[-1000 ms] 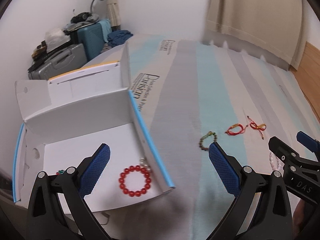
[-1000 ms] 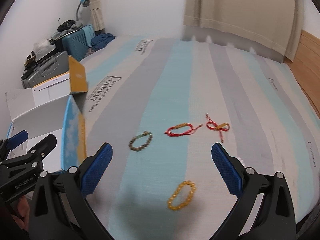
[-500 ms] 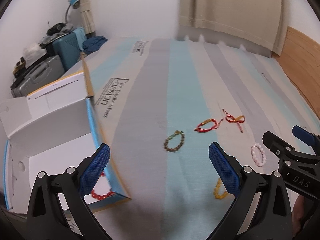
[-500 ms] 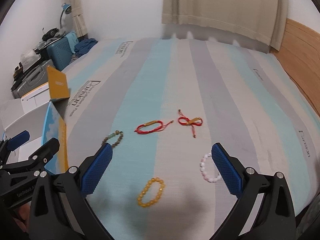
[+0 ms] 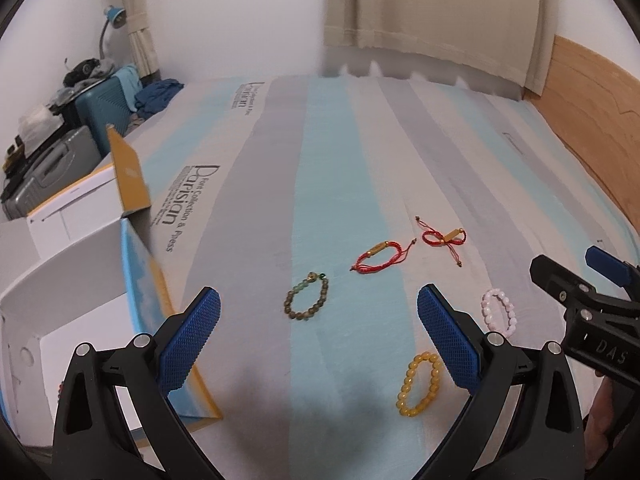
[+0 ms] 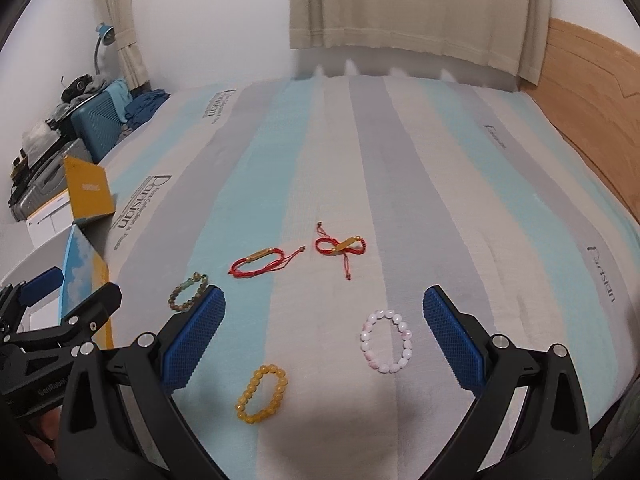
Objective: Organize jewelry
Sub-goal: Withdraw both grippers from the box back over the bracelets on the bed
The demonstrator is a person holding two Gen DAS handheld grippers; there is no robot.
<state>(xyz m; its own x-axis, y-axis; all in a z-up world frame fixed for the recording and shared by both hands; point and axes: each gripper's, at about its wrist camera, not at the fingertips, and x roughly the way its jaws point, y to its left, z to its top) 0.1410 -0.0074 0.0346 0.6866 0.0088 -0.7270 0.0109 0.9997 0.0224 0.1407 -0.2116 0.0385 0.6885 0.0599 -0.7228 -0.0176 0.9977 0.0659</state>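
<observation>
Box interior left view only | "Parisian" print right view only

We hold our left gripper wide apart over the striped mattress. Ahead lie a green bracelet, two red cords, a yellow bracelet and a pink bracelet. The open box sits left.

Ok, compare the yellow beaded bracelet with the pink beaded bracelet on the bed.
The yellow beaded bracelet has amber-coloured beads; the pink beaded bracelet has pale, whitish-pink ones. Yellow lies nearer the camera and further left; pink lies between the right gripper's open fingers. Both are closed bead loops lying flat on the striped bedcover.
</observation>
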